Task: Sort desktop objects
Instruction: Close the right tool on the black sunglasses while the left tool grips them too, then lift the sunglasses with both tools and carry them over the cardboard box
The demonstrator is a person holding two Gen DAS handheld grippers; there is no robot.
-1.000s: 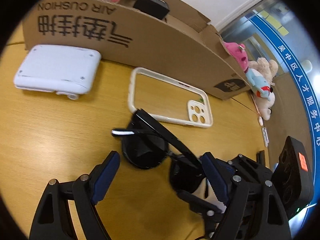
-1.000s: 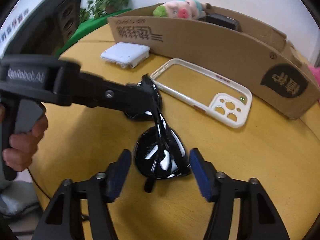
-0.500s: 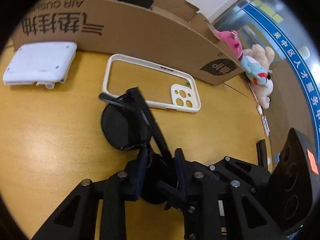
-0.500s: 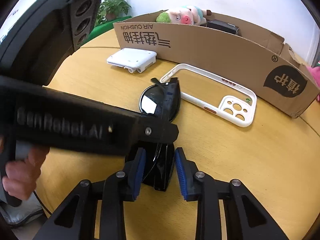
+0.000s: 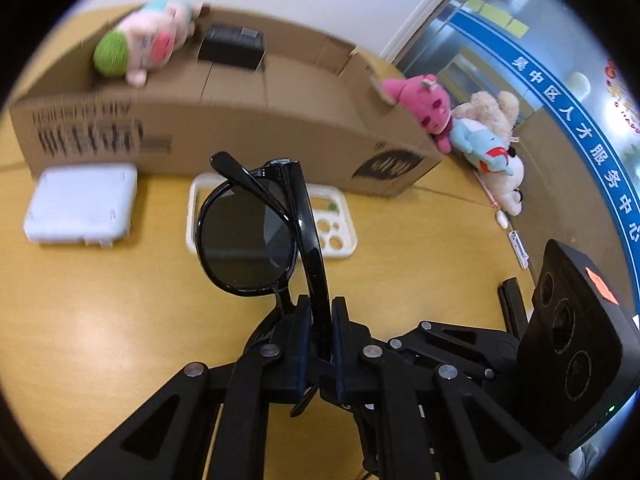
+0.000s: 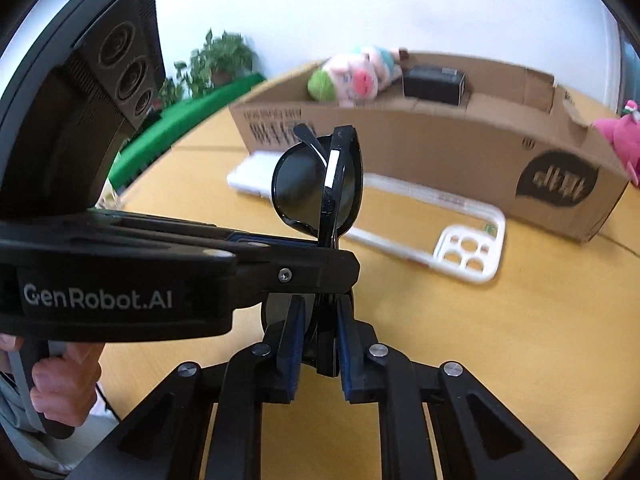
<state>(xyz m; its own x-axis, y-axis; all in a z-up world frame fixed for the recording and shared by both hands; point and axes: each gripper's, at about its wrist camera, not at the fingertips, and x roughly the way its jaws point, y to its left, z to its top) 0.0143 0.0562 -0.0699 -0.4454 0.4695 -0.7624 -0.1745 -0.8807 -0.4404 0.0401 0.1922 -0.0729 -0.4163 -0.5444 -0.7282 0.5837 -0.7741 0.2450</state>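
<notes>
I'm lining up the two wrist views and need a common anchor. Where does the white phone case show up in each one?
Left wrist: the white phone case lies mid-frame on the table, largely hidden behind the sunglasses.
Right wrist: the case lies right of centre, camera cut-outs nearest.
Shared landmark: the cardboard box directly behind the case in both.

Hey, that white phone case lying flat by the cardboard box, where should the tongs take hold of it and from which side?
Probably one long side rail of the phone case, approached from above. It lies flat on the table as an open frame, so one finger can drop inside the opening and one outside. The rail away from the cardboard box gives more room. Both tongs now hold the sunglasses.
</notes>
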